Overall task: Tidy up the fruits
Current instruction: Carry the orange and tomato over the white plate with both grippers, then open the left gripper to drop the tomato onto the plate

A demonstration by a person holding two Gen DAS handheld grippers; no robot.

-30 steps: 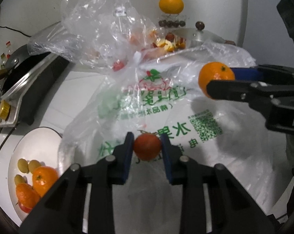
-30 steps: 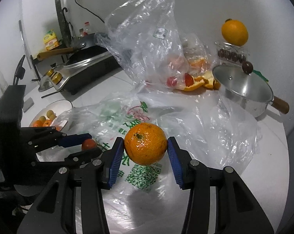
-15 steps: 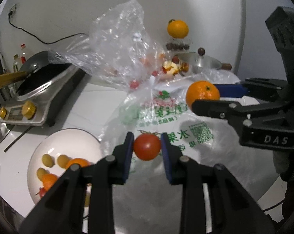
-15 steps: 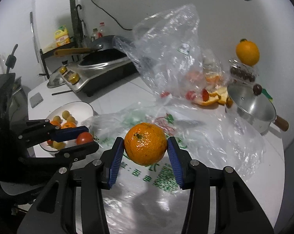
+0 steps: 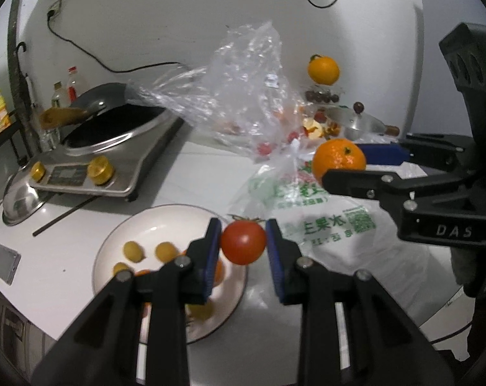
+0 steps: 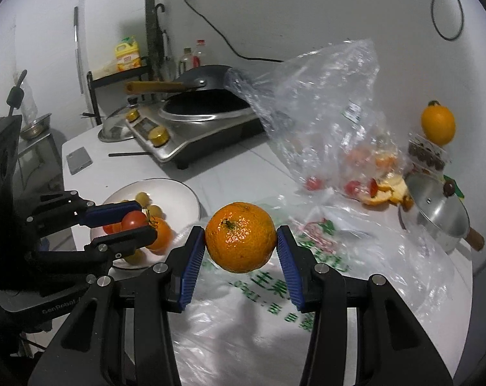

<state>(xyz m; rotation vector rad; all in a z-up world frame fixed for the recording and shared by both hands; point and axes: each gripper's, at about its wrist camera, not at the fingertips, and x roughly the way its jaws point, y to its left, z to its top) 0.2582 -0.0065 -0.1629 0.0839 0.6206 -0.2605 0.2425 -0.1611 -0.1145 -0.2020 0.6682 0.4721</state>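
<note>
My left gripper (image 5: 243, 245) pinches a red tomato (image 5: 243, 242) between its blue pads, held above the near rim of the white plate (image 5: 136, 222). My right gripper (image 6: 241, 251) clamps a mandarin (image 6: 240, 237), raised over the printed plastic bag (image 6: 307, 273) just right of the plate. On the plate I see small yellow-green fruits (image 5: 132, 251) and another orange fruit (image 6: 162, 233). Behind the plate sits an induction cooker (image 5: 114, 157) with a wok.
</note>
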